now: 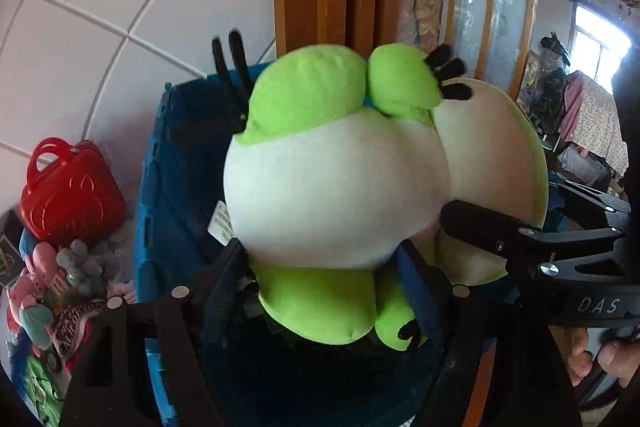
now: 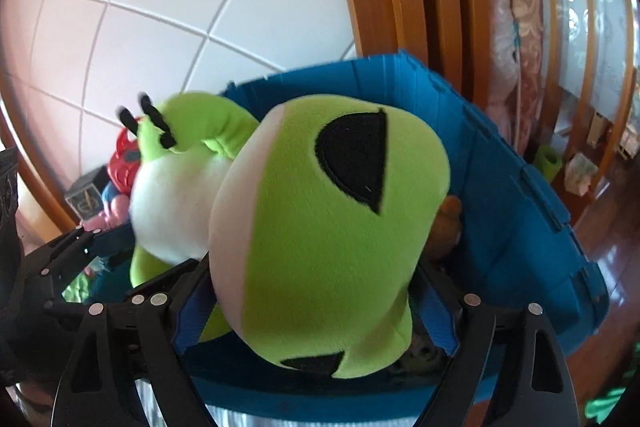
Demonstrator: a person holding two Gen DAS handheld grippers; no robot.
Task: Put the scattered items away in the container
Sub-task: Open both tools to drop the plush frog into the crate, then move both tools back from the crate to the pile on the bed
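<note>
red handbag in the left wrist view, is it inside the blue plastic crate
No: the glossy red handbag sits outside the blue plastic crate, beside its outer wall on a pile of small soft toys.

One large plush frog toy of lime-green and white fleece (image 1: 336, 187) shows, with two black felt eye patches on its head. There is one deep blue plastic crate (image 2: 500, 163), one glossy red hard-shell handled case (image 1: 70, 189), and two black two-finger grippers; the heap of small soft toys (image 1: 60, 279) is too jumbled to count.
</note>
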